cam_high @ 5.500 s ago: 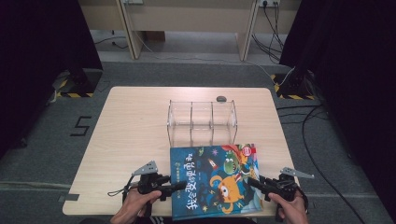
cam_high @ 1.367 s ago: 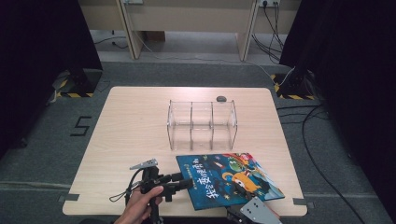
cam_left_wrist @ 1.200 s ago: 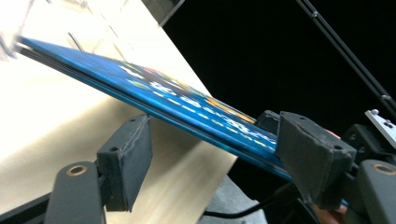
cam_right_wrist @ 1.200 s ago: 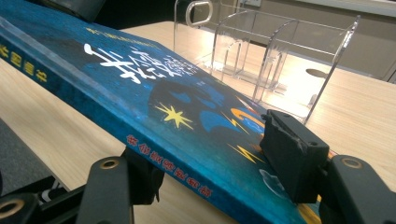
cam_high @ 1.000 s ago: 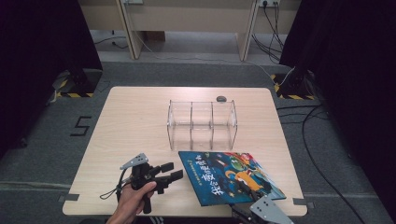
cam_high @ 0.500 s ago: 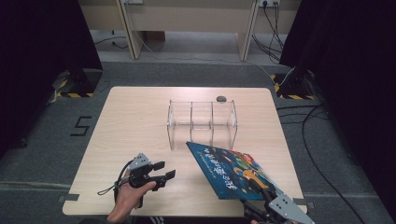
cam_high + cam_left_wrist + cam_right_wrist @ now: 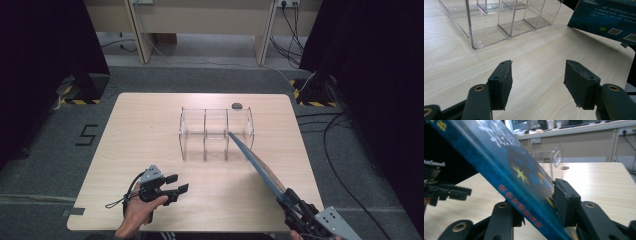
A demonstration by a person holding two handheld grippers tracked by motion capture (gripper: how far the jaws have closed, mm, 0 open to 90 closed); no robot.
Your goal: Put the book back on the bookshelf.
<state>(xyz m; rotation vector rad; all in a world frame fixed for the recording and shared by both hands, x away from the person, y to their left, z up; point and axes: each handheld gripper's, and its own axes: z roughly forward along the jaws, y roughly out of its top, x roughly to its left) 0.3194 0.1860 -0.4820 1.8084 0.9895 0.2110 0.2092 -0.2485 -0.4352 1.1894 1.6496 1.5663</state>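
Observation:
A blue picture book (image 7: pixel 255 162) stands tilted on edge over the table, and its far corner reaches the right end of the clear acrylic organizer (image 7: pixel 216 131). My right gripper (image 7: pixel 290 197) is shut on the book's near edge at the table's front right. Its jaws have just been closing, and in the right gripper view the pads of that gripper (image 7: pixel 536 202) press both covers of the book (image 7: pixel 499 157). My left gripper (image 7: pixel 177 183) hovers at the front left. Its jaws (image 7: pixel 537 80) have just been closing a little but stay open with nothing between them.
The wooden table (image 7: pixel 150 130) has a small dark round object (image 7: pixel 237 105) behind the organizer. Dark curtains and cables surround the table, with cabinets at the back. In the left gripper view the organizer (image 7: pixel 506 22) lies ahead and the book (image 7: pixel 604 20) to the upper right.
The book went from lying flat to standing on edge, swung toward the organizer. The right gripper moved right and up with it. The left gripper let go of the book and drew left.

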